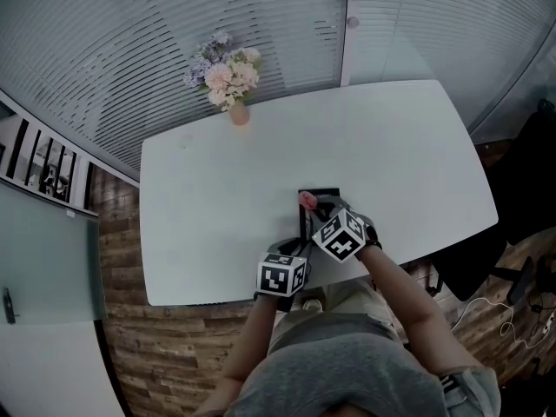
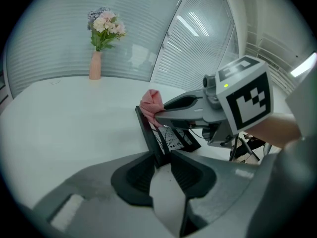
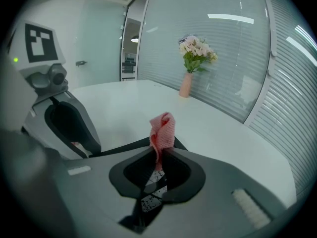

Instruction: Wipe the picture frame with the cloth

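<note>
A black picture frame [image 1: 322, 193] stands tilted near the front edge of the white table [image 1: 217, 181]. My left gripper [image 2: 162, 160] is shut on the frame's [image 2: 147, 130] near edge, which sits between its pads. My right gripper [image 3: 159, 157] is shut on a pink mesh cloth [image 3: 162, 129] that sticks up from its jaws. In the left gripper view the cloth [image 2: 151, 103] rests against the frame's top corner, with the right gripper [image 2: 157, 114] reaching in from the right. The frame's printed face [image 3: 148, 182] shows below the right jaws. In the head view the left gripper [image 1: 300, 244] is nearer me than the right gripper [image 1: 313, 205].
A pink vase of flowers [image 1: 228, 81] stands at the table's far edge, in front of a glass wall with blinds. A dark office chair [image 1: 521, 198] and loose cables are on the wooden floor to the right. A glass door lies to the left.
</note>
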Tool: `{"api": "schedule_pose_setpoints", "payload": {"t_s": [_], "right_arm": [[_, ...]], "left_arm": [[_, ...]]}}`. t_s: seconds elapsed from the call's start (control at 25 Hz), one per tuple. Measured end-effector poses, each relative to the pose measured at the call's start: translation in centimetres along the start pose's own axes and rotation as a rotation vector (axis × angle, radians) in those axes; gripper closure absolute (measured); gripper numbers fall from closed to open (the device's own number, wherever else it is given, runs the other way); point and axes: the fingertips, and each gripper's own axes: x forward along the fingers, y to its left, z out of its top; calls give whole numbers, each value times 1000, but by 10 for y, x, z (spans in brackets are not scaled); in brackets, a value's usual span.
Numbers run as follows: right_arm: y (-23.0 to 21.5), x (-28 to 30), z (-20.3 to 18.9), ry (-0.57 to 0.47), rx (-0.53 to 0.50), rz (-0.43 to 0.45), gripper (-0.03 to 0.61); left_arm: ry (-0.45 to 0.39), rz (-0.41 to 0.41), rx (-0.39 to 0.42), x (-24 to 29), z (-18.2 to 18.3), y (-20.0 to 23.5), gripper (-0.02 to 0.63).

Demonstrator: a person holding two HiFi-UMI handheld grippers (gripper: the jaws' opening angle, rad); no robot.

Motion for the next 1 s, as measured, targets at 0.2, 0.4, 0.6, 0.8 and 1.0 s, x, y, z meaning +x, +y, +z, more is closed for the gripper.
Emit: {"api": "schedule_pose_setpoints", "payload": {"t_s": [0.2, 0.4, 0.6, 0.8, 1.0], "right_arm": [[6, -3, -2, 0, -3, 10, 538], [12, -7, -4, 2, -9, 19, 538], [19, -11, -6, 2, -14, 30, 538], [27, -14, -9, 8, -17, 48, 538], [36, -19, -12, 12, -20, 69, 538]], "left_arm": [[2, 3, 5, 0, 0, 0, 506], [0, -2, 5, 1, 0, 0, 506], [-2, -2, 8, 0, 0, -1, 506], [-2, -3, 11, 1, 0, 0, 506], [-2, -2, 15, 0, 0, 0, 506]]}}
